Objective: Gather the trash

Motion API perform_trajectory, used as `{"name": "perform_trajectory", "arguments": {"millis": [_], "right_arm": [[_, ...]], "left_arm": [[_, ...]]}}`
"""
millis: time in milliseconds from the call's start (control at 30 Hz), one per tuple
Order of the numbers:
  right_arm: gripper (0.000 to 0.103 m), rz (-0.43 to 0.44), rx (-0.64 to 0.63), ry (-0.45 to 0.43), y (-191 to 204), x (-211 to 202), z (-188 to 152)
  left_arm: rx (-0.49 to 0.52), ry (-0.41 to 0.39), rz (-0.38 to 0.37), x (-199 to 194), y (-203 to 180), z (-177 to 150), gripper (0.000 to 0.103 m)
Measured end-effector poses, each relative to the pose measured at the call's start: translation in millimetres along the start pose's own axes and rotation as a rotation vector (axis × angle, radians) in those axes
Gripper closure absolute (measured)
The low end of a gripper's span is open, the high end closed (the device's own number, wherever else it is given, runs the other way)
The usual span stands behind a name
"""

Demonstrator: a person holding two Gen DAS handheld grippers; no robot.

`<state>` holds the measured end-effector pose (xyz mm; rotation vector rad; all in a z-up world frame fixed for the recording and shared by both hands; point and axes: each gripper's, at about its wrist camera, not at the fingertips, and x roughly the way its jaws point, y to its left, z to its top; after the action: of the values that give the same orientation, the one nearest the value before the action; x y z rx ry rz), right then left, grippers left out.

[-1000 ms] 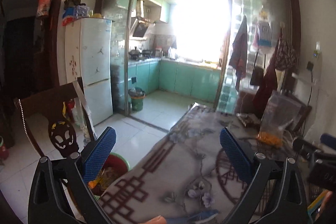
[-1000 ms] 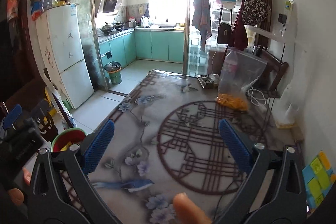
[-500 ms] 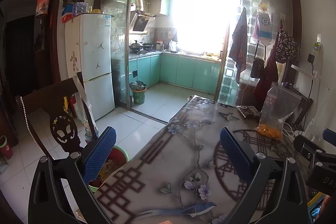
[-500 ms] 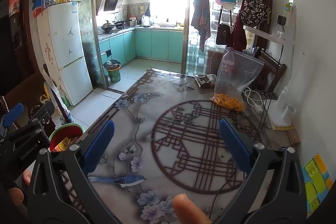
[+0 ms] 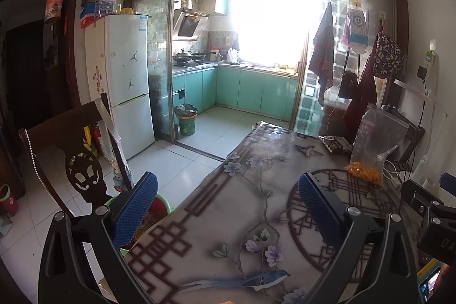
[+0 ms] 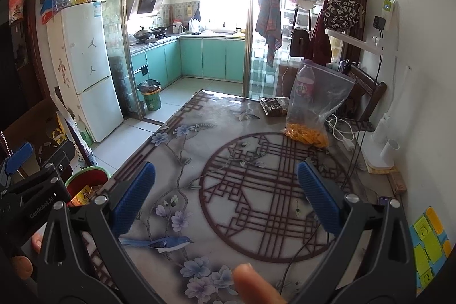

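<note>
I am looking into a lived-in home, at a dining area opening onto a small kitchen. A desk [image 6: 228, 150] under a flower-and-bird patterned cover is filling the foreground, with a carved dark wooden chair [image 5: 71, 150] standing beside it. A white two-door fridge [image 5: 125, 81] is standing against the wall, boxes piled on top. Beyond a sliding glass partition [image 5: 159, 53], teal cabinets [image 6: 211, 59], a range hood [image 6: 148, 2] and a wok on the stove [image 6: 142, 34] are showing the kitchen. A towel [image 6: 269, 16] and bags [image 6: 340, 9] are hanging on hooks; a green bin [image 5: 186, 123] is sitting on the tiled floor [image 5: 176, 170].
</note>
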<state>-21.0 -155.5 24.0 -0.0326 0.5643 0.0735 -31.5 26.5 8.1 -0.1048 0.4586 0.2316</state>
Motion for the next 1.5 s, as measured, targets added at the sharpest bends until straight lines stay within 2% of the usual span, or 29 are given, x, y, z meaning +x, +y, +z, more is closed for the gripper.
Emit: {"name": "perform_trajectory", "arguments": {"millis": [1500], "right_arm": [[0.005,-0.003,0.001,0.023,-15.8,14.1,2.1]], "left_arm": [[0.023,0.049,-0.008,21.2,-8.6,-1.9,0.008]]}}
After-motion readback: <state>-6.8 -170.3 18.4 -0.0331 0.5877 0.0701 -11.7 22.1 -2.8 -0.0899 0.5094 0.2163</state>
